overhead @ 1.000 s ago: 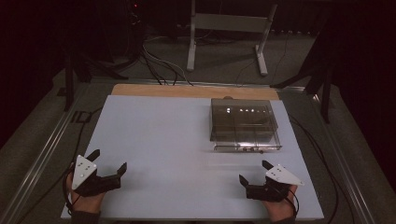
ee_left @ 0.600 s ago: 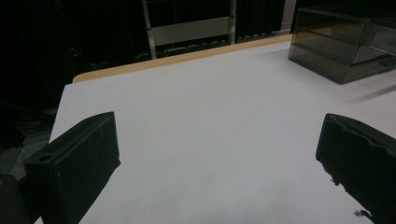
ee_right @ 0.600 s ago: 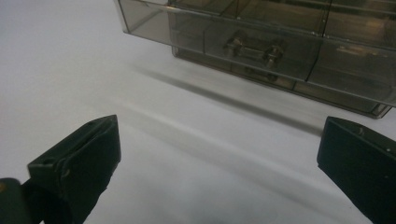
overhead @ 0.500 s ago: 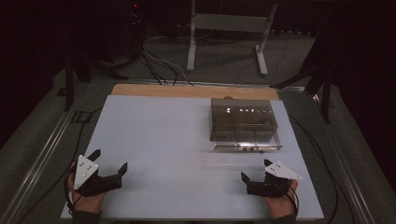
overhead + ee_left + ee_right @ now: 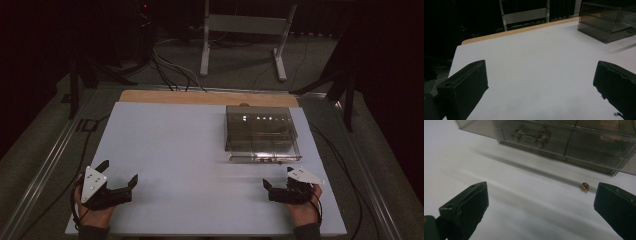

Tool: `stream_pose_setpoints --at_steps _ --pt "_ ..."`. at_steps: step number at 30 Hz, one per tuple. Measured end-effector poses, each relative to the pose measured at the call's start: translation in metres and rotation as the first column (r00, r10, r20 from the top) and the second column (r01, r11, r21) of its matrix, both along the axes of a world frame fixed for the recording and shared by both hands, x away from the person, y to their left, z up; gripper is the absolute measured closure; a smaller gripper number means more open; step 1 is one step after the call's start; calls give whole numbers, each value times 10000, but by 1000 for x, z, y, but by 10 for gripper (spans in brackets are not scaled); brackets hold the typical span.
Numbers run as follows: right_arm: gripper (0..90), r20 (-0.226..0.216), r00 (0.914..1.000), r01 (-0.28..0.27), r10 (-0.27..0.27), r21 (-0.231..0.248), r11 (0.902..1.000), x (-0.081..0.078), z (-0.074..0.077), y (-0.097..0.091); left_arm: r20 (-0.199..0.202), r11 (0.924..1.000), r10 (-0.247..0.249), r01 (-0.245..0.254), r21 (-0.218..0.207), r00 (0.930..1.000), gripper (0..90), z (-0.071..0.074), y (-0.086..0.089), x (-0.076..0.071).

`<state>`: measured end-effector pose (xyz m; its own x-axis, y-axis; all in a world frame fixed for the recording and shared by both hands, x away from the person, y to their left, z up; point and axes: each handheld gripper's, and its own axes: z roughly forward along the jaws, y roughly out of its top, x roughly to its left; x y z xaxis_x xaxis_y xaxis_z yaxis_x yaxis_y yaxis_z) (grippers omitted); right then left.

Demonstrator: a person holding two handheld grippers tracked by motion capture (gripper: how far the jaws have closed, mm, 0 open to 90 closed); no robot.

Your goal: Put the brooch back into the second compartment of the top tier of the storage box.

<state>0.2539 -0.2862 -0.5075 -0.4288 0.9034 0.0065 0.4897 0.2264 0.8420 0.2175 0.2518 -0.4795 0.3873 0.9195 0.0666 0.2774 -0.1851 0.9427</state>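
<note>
On my left, one left gripper (image 5: 119,176) rests spread wide over the white table (image 5: 175,150). At centre-right sits one smoky plastic box (image 5: 261,132). One small gold ring (image 5: 584,187) lies just before it, ahead of my right gripper (image 5: 277,182), jaws likewise released.

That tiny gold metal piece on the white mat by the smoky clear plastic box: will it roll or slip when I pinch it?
The tiny gold metal piece looks rounded, so it may roll. It seems small against the open right gripper, so probably light and easily nudged away.
</note>
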Motion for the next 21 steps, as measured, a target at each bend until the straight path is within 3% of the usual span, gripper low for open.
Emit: stream_pose_setpoints --at_steps 14,21 --pt "2 -367 9965 745 -758 -345 9966 23 -11 -5 26 10000 -63 62 44 10000 2 0 -2 0" --pt "6 -458 9923 1135 -1147 -284 9931 31 -14 -7 29 10000 -83 83 47 10000 2 0 -2 0"
